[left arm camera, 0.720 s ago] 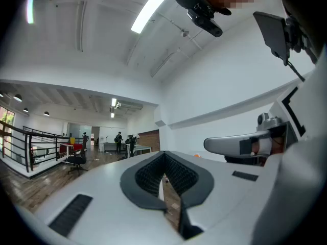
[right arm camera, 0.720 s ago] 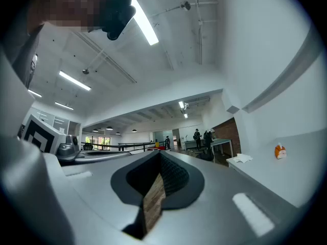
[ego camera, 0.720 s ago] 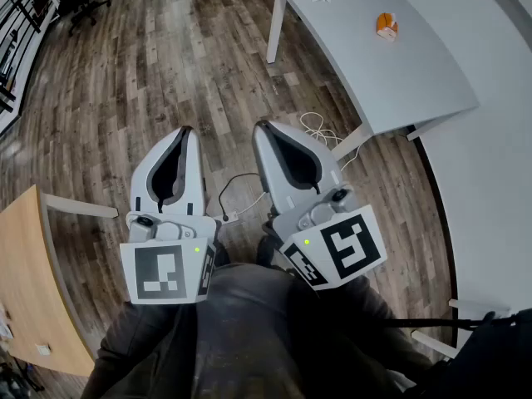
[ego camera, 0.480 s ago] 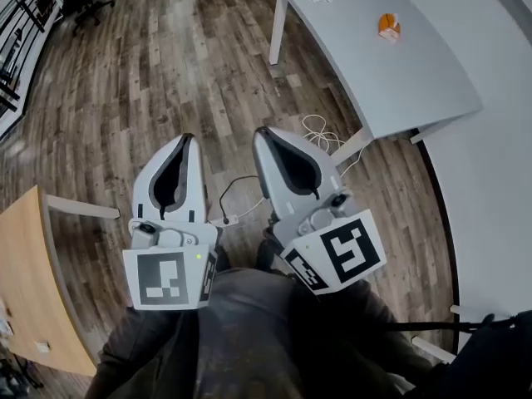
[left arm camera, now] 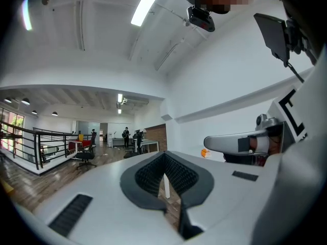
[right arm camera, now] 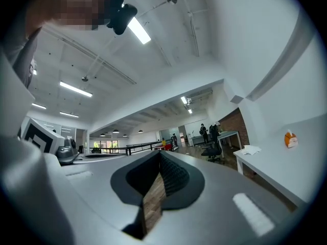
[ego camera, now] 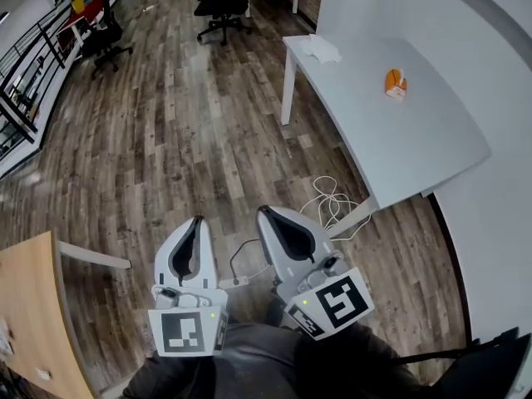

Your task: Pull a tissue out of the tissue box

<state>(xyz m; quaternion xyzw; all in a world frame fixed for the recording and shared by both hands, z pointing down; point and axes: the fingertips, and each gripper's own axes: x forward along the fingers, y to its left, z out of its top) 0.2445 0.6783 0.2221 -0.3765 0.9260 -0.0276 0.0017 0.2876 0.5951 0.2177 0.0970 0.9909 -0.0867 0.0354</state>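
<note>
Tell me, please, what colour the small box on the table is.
Orange box, best in the head view.

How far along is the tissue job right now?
Not visibly started. Done: nothing certain; a white crumpled thing lies on the white table, but whether it's a pulled tissue I can't tell. In hand: nothing; the left gripper and right gripper are shut and empty above the wooden floor. Left: reach the small orange object, possibly the box, and pull a tissue.

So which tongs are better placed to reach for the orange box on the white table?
Right, probably. The right tongs sit nearer the white table where the orange tissue box stands; the left tongs are on the far side. Both are shut and empty.
</note>
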